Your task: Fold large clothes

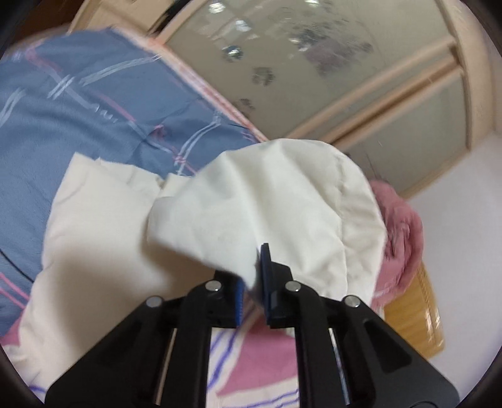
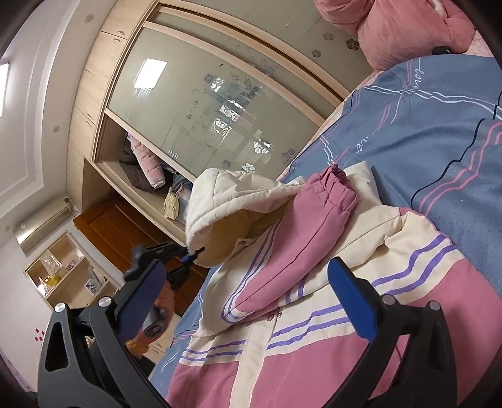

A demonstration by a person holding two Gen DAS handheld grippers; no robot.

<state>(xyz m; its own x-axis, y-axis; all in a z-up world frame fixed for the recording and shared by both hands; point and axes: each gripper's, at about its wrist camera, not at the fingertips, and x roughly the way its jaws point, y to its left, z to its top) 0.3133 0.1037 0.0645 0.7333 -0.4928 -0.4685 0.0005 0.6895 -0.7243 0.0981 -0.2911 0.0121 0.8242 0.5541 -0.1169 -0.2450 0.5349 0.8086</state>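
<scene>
A pink and cream jacket with purple stripes lies on the bed, one pink sleeve folded across its chest. Its cream hood is lifted off the bed. My left gripper is shut on the hood, with the cream fabric pinched between the blue pads. The right wrist view shows this left gripper holding the hood's rim at the bed's edge. My right gripper hovers open over the jacket's chest, nothing between its fingers.
A blue bed cover with pink and white lines lies under the jacket. A pink quilt is bunched at the bed's head. A wardrobe with frosted sliding doors runs along the bed. A wooden piece stands by the bed.
</scene>
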